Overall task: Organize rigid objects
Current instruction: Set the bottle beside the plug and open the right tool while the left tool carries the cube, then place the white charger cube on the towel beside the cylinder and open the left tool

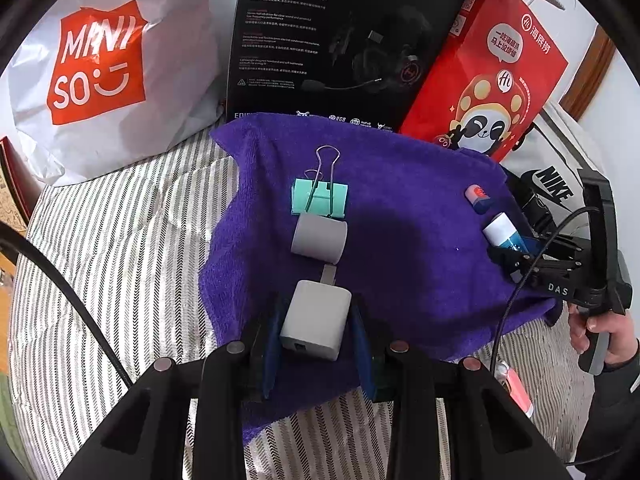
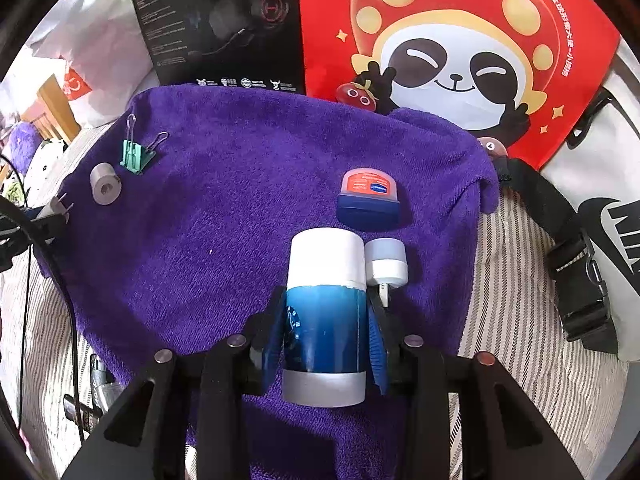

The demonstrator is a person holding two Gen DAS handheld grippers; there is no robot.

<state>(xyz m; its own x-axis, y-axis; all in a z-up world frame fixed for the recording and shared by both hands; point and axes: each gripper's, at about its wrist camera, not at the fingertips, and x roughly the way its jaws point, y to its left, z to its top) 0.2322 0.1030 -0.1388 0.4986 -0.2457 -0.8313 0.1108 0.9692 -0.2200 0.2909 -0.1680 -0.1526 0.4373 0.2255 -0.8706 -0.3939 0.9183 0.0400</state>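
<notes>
While both grippers point down at a purple terry towel (image 1: 420, 240) spread over a striped bedcover (image 1: 120, 260), the scene reads near to far as follows.

Left gripper (image 1: 316, 336): jaws narrow, blue pads pressed on both sides of a white square plug-in charger block (image 1: 316, 320), its metal prong pointing away from the jaws.
Just past the left jaws: a grey stubby cylinder (image 1: 319, 239) lying on the towel, close to the prong tip; whether they touch I cannot tell.
Beyond the cylinder: a teal binder clip with wire handles (image 1: 320, 198), touching or just beside it.
Right gripper (image 2: 326, 332): jaws part-open with a blue-and-white capped tube (image 2: 326, 308) between them; the blue pads lie along its sides, though firm pressing I cannot tell.
Right of the tube's cap: a small white round plug light (image 2: 387, 265), just beside it.
Ahead of the right jaws: a small red-and-blue lidded tin (image 2: 370, 200) on the towel.
Far behind the towel: a black headset box (image 1: 340, 40), a red panda-print bag (image 2: 460, 60), and a white shopping bag with an orange logo (image 1: 100, 68).
Far right edge: a white sports bag with black straps (image 2: 592, 220).
</notes>
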